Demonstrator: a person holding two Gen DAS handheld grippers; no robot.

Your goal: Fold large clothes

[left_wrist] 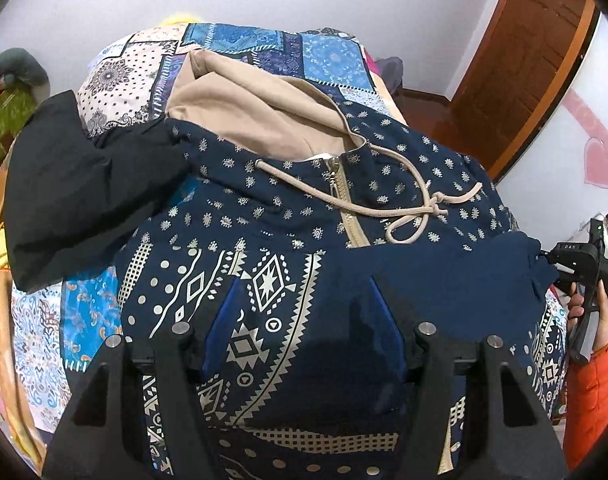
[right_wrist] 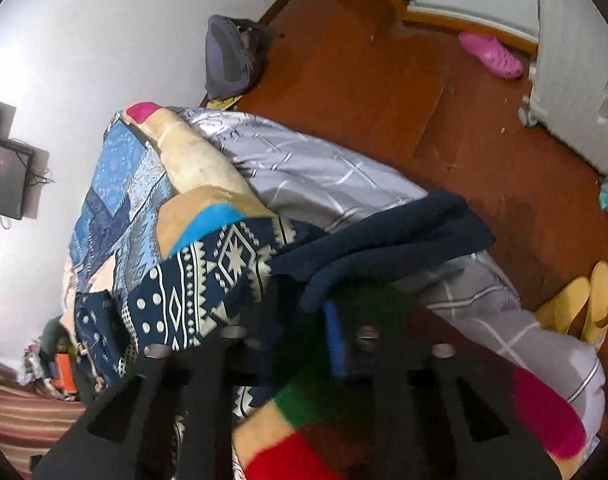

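Navy zip hoodie with cream geometric print and beige hood lining [left_wrist: 304, 216] lies front-up on the patchwork-quilted bed [left_wrist: 115, 80], hood toward 12 o'clock in the left wrist view.

Left tongs [left_wrist: 304, 332]: blue-padded fingers [left_wrist: 219, 320] spread apart, hovering over the printed chest panel, nothing between them.

Right tongs [right_wrist: 304, 332]: view is motion-blurred; plain navy sleeve [right_wrist: 384, 240] bunches right at the fingertips. In the left wrist view at 3 o'clock the same tongs [left_wrist: 560, 268] are clamped on the sleeve cuff, sleeve folded across the hoodie front toward the zip.

Beige drawstring [left_wrist: 416, 208] is knotted and looped just right of the cream zipper [left_wrist: 344, 208].

Black cloth item [left_wrist: 83, 200] lies at 9 o'clock, overlapping the hoodie's shoulder.

Right wrist view: grey checked duvet [right_wrist: 344, 176] at 1 o'clock beyond the sleeve, multicoloured fleece blanket [right_wrist: 304, 420] at 6 o'clock, pink clog [right_wrist: 492, 56] and yellow slippers [right_wrist: 584, 308] on the red-brown floor [right_wrist: 364, 80].
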